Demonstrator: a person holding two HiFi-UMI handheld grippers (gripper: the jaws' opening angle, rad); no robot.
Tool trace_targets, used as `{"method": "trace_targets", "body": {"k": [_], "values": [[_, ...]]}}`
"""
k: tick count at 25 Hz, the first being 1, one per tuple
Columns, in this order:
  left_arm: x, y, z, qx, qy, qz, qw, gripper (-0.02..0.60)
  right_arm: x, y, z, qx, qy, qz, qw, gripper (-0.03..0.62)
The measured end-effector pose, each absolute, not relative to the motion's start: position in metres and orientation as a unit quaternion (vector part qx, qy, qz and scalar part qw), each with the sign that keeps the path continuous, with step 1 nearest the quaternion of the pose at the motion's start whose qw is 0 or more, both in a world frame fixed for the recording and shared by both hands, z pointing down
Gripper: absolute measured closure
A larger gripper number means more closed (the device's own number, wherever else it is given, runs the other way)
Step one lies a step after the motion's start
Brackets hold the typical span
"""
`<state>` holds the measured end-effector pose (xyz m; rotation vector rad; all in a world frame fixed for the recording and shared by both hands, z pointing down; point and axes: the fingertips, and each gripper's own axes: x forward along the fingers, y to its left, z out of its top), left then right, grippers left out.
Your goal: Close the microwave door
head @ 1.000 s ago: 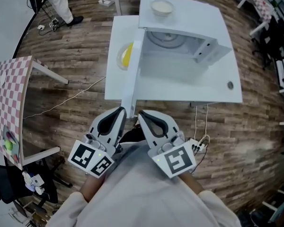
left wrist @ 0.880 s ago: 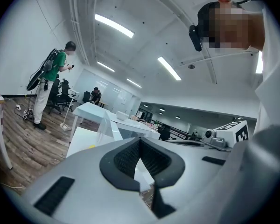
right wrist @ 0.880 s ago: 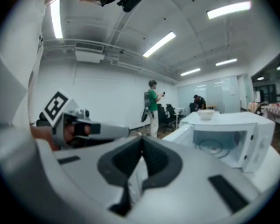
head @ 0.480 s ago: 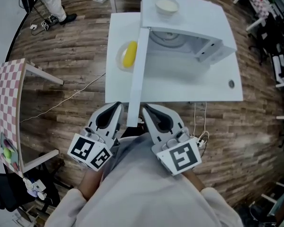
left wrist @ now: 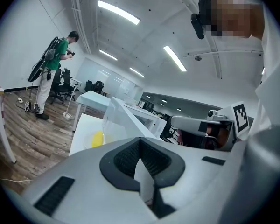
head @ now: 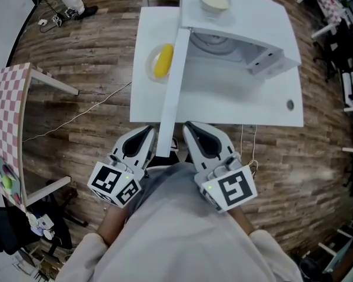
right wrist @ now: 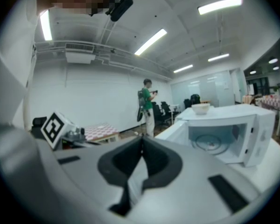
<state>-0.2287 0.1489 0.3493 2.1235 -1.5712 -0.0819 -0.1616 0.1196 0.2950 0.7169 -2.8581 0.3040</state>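
Tables number two: a checkered one [head: 9, 116] at far left and a white one [head: 150, 107] carrying one microwave [head: 265, 25]. The left gripper [head: 147, 135] has its jaws pressed together, with nothing between them. On the white table lies one plate [head: 149, 69] with one yellow thing [head: 163, 60] on it. The microwave door [head: 173, 90] stands wide open, reaching toward the person, its near end between the two grippers. The right gripper [head: 191, 129] is closed too and holds nothing. Inside the microwave I see one round tray [head: 215, 40]. One bowl [head: 215, 0] sits on top; its contents I cannot tell.
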Motion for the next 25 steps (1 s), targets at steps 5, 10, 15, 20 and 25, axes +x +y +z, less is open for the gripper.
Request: {"method": "trace_targets", "body": {"k": [5,10,15,20,25], "values": [[-0.223,0.142,0.35,0.782,-0.571,-0.025,0.25,0.566,-0.161,0.112,0.293,0.237,-0.962,0.107,0.087,0.571],[-0.226,0.139,0.35,0.785,-0.564,-0.019,0.255,0.565,-0.165,0.112,0.294,0.236,-0.963,0.099,0.089,0.571],[-0.223,0.135,0.35,0.795,-0.548,-0.011,0.26,0.565,-0.159,0.111,0.299,0.249,-0.958,0.104,0.095,0.571],[-0.215,0.134,0.352,0.798,-0.535,-0.016,0.275,0.566,-0.147,0.107,0.301,0.266,-0.953,0.106,0.095,0.572],[-0.21,0.133,0.352,0.806,-0.524,-0.016,0.277,0.566,-0.137,0.107,0.304,0.281,-0.949,0.109,0.094,0.572]]}}
